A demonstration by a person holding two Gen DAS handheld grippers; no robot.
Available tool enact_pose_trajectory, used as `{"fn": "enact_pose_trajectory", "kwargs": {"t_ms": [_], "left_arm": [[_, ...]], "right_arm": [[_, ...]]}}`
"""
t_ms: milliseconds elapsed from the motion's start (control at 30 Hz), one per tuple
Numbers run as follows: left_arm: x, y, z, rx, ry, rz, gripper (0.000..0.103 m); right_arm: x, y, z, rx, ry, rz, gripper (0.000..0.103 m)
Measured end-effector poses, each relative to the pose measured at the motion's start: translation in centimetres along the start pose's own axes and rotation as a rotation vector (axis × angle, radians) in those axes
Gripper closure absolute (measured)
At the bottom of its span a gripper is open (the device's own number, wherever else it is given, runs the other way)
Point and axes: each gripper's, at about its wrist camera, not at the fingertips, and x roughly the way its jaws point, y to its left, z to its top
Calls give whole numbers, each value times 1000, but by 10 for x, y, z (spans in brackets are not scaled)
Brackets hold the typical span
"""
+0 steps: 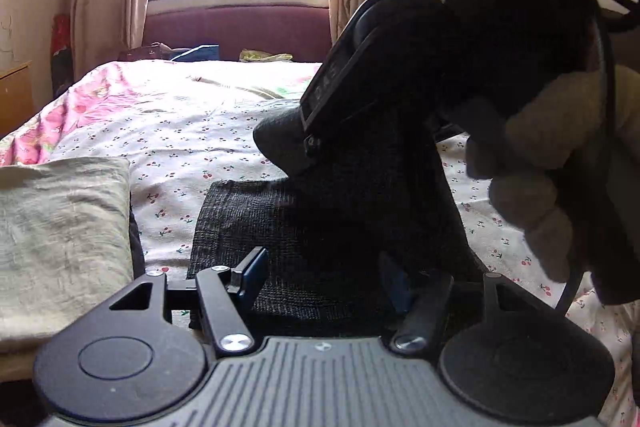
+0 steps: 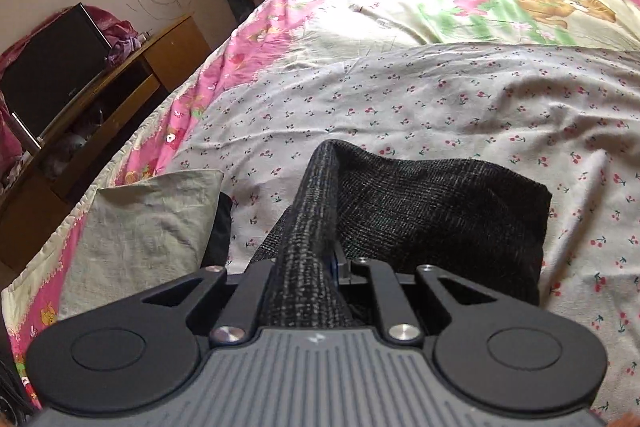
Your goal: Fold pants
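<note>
Dark grey woven pants (image 1: pixel 280 227) lie partly folded on the bed, and show in the right wrist view (image 2: pixel 440 211) too. My right gripper (image 2: pixel 320 259) is shut on a raised fold of the pants, which drapes over its body. In the left wrist view the right gripper (image 1: pixel 360 147) hangs above the pants, lifting cloth, held by a gloved hand (image 1: pixel 540 167). My left gripper (image 1: pixel 324 275) is open just above the near edge of the pants, with its fingers (image 1: pixel 252 271) wide apart and nothing between them.
A folded pale cloth (image 1: pixel 60 235) lies left of the pants, also in the right wrist view (image 2: pixel 140 227). The cherry-print sheet (image 2: pixel 400 99) covers the bed. A wooden cabinet (image 2: pixel 120 75) with a black box stands left of the bed. The headboard (image 1: pixel 240 31) and window are beyond.
</note>
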Motion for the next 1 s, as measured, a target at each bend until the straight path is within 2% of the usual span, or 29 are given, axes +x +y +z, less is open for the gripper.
{"fn": "enact_pose_trajectory", "kwargs": {"t_ms": [100,233,300,367,467,600,733,767,867,1000], "left_arm": [[-2,14,-10,-63,-3,-18,29],[-7,28,-12,-183,-18,-68,29],[-12,28,-8,-214,-40,-109,29],[-18,29,-8,-237,-54,-138,29],[-25,30,-10,-254,-57,-141,28],[-17,24,-11,-238,-34,-78,26],[-4,28,-9,-291,-6,-81,26],[-2,30,-9,-301,0,-81,26],[6,34,-11,-339,26,-73,26],[9,29,-13,-351,24,-56,26]], "right_arm": [[29,12,-5,-4,59,-24,83],[36,25,-6,-52,75,-73,82],[32,32,-3,-70,110,-72,69],[32,41,5,-64,152,-21,47],[27,49,11,-79,172,41,49],[26,51,21,-193,120,-94,48],[40,45,37,-336,65,-187,43],[43,44,40,-362,67,-186,38],[59,34,50,-443,81,-159,35],[82,13,60,-422,156,-69,35]]}}
